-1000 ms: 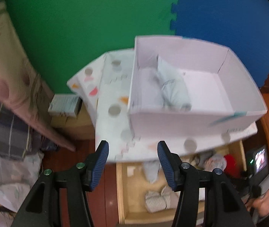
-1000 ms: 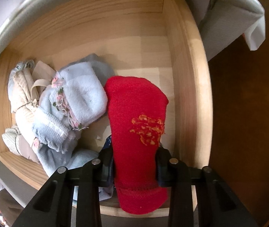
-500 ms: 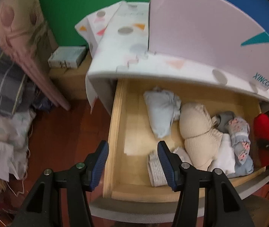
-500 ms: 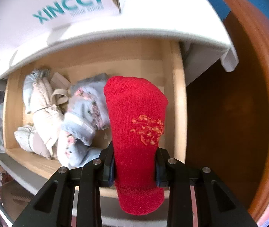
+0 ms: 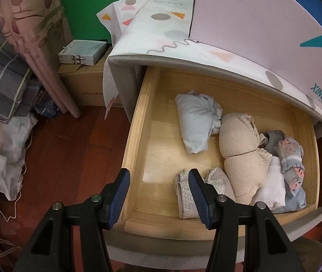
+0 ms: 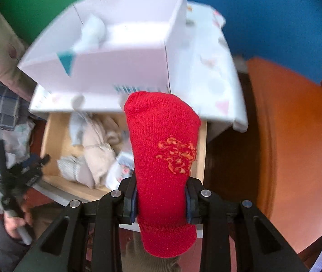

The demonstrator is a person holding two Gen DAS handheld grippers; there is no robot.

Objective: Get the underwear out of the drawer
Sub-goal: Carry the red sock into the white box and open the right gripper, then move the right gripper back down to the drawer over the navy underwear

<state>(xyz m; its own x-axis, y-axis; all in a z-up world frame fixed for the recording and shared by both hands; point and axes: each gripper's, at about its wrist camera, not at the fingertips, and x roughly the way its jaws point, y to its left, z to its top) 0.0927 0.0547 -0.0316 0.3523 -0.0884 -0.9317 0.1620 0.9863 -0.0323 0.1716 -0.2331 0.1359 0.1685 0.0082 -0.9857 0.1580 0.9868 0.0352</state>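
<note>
The wooden drawer is pulled out beneath a cabinet top draped in a patterned cloth. In it lie a light blue folded piece, a beige bra, a white-and-grey patterned piece and a grey floral piece. My left gripper hangs open over the drawer's front left corner, nothing between its fingers. My right gripper is shut on a red knitted garment with orange stitching, held high above the drawer. A hand holds the left gripper.
A white box with a pale folded piece inside stands on the cabinet. Left of the cabinet are a cardboard carton with a small box, a rolled pink mat and piled fabric. Orange-brown furniture stands at the right.
My right gripper has risen out of the drawer with the red garment. My left gripper has dropped from box height to just over the drawer's front left.
</note>
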